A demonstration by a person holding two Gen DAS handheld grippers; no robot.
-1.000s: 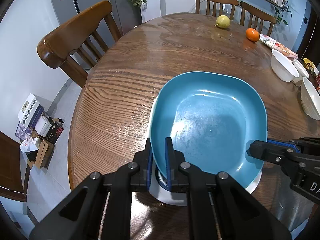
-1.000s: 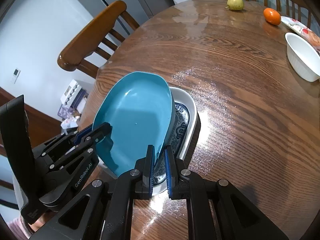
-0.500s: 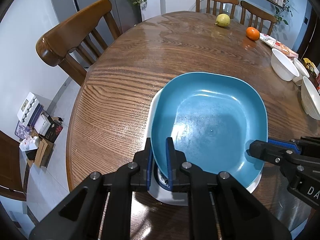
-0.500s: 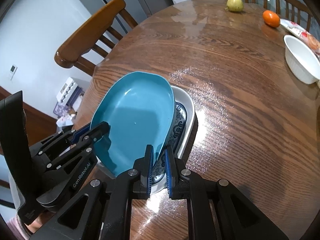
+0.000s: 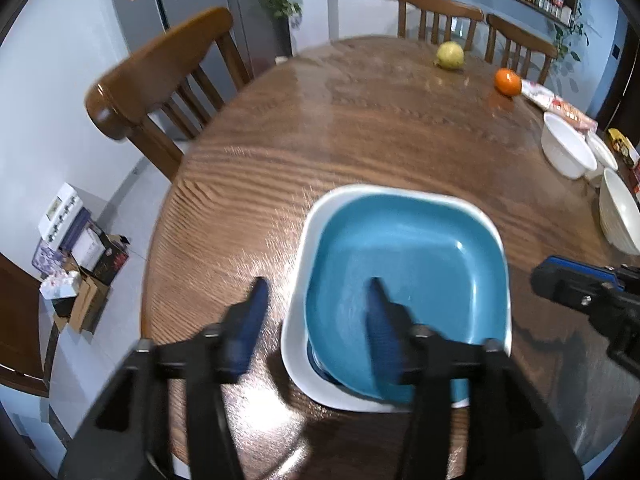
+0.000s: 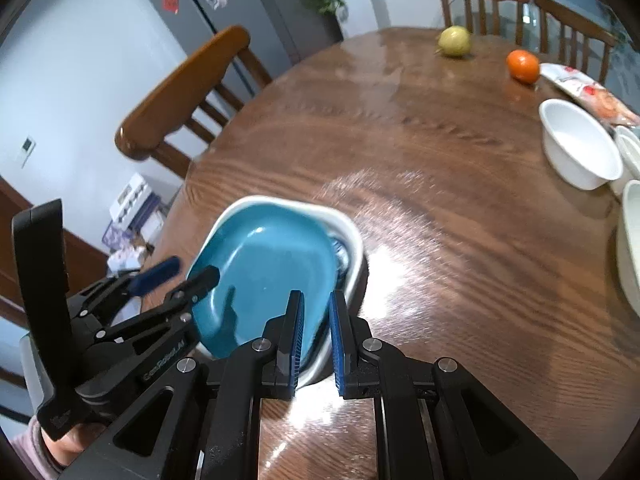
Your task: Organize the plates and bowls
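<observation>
With the blue plate (image 5: 408, 264) nested inside the white dish (image 5: 320, 216), the stack sits flat on the bench (image 5: 360, 120) near its front edge. The left hand-held gripper (image 5: 317, 284) has just been opening: its jaws stand well apart, straddling the near-left rims of both dishes, with no pad pressing on either. The right hand-held gripper (image 6: 315, 296) is closed down to a narrow slit with nothing in it; in the left wrist view its tip is clear of the plate's right edge. White bowls (image 5: 566, 152) sit at the far right. An orange (image 5: 508, 82) and a yellow-green fruit (image 5: 450, 55) sit at the far side.
</observation>
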